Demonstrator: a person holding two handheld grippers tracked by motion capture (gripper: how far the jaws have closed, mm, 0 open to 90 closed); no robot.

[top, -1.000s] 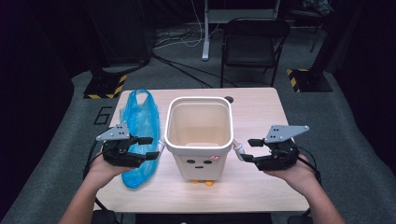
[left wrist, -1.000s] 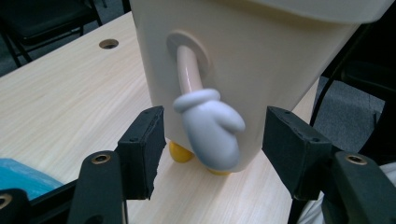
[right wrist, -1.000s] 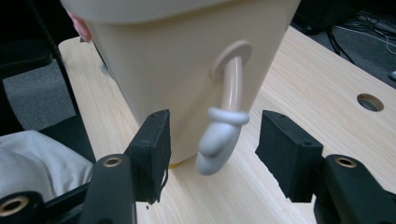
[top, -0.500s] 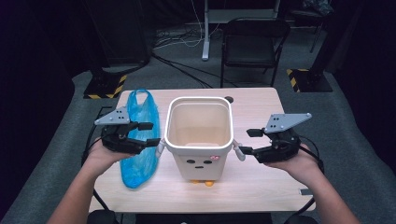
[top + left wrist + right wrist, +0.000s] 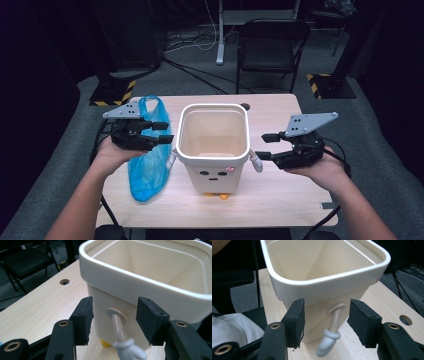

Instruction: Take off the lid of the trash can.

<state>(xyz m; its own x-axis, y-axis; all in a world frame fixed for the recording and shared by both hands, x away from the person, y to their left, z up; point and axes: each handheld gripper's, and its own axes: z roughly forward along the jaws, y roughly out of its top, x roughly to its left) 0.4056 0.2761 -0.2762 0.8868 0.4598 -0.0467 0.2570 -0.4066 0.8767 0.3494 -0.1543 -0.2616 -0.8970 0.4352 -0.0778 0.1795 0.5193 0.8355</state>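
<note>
A cream bin (image 5: 213,145) with a small face and yellow feet stands upright mid-table, empty inside. It has a little grey arm on each side. My left gripper (image 5: 163,132) is open at the bin's left side, jaws level with that side's arm (image 5: 123,341). My right gripper (image 5: 265,146) is open at the bin's right side, its jaws either side of the other arm (image 5: 329,336) without touching. A blue plastic bag (image 5: 148,157) lies flat on the table under and behind my left gripper.
The wooden table (image 5: 280,190) has a cable hole (image 5: 245,106) at the back. A black folding chair (image 5: 270,45) stands beyond the far edge, with cables on the floor and hazard-striped bases at both sides.
Both grippers have risen and drawn in toward the bin's sides, now level with its small side arms. The bin and bag have not moved.
</note>
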